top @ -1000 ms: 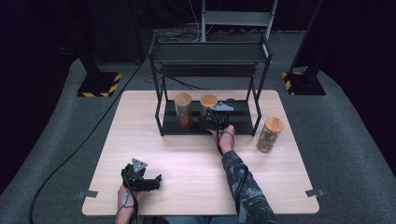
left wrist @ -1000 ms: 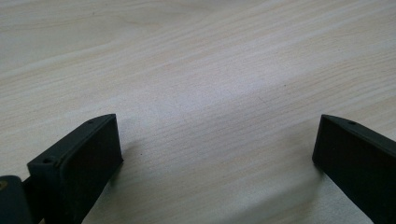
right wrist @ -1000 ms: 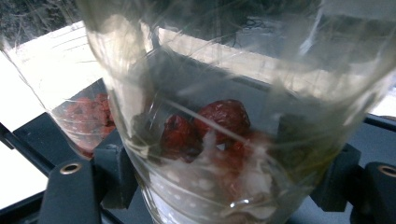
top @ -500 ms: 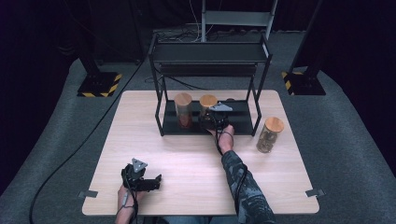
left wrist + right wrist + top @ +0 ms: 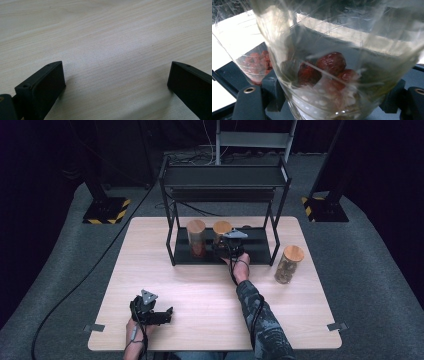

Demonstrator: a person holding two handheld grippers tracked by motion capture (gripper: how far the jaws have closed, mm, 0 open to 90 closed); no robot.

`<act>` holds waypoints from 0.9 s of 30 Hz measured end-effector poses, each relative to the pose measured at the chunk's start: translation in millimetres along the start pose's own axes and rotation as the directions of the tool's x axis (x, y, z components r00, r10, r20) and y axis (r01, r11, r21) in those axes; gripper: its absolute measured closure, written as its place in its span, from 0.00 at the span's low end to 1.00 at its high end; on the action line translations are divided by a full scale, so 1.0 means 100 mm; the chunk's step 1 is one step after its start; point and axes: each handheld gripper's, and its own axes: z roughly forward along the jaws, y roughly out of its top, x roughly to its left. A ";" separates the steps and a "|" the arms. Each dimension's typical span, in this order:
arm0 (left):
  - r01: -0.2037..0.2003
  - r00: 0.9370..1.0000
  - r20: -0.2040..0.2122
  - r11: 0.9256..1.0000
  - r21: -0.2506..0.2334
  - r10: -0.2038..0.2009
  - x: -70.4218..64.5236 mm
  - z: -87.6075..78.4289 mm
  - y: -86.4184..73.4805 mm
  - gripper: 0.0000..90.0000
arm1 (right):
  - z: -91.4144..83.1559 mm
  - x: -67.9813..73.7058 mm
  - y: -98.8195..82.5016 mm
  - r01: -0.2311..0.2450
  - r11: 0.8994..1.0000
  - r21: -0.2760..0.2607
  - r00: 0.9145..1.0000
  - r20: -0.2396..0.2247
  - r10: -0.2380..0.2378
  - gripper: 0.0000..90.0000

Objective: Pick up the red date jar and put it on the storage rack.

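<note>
Nearest the person, the left tool rests on the bare front of the surface, its jaws standing wide apart with nothing between them, as the left gripper view shows plain wood grain between the two black pads. It lies well apart from the work. Farther out, the right tool reaches forward onto the lower shelf of the black rack, and its jaws are clamped on the glass jar with the wooden lid; in the right gripper view the jar's wall sits between the pads, with red dried fruit inside. The jar stands upright, its long axis vertical, directly ahead of the tool. A second jar stands just beside it on the left, so any pull should probably come straight back toward the person. A third jar stands on the surface, right of the rack.
</note>
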 end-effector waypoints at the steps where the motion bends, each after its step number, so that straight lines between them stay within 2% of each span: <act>1: 0.000 1.000 0.000 1.000 0.000 0.000 0.00 0.00 0.00 0.01 | 0.00 0.00 0.00 0.000 1.000 0.002 1.000 0.000 0.000 0.27; 12: 0.000 1.000 0.000 1.000 0.000 0.000 0.00 0.00 0.00 0.01 | 0.00 0.00 0.02 0.003 1.000 0.020 1.000 -0.003 -0.003 0.27; 17: 0.000 1.000 0.000 1.000 0.000 0.000 0.00 0.00 0.00 0.01 | -0.01 0.00 0.03 0.016 0.999 0.045 1.000 -0.003 -0.016 0.25; 24: 0.000 1.000 0.000 1.000 0.000 0.000 0.00 0.00 0.00 0.01 | -0.02 0.00 0.02 0.039 0.995 0.094 0.999 -0.022 -0.037 0.13; 27: 0.000 1.000 0.000 1.000 0.000 0.000 0.00 0.00 0.00 0.01 | -0.04 0.00 0.01 0.035 0.993 0.116 0.999 -0.029 -0.032 0.07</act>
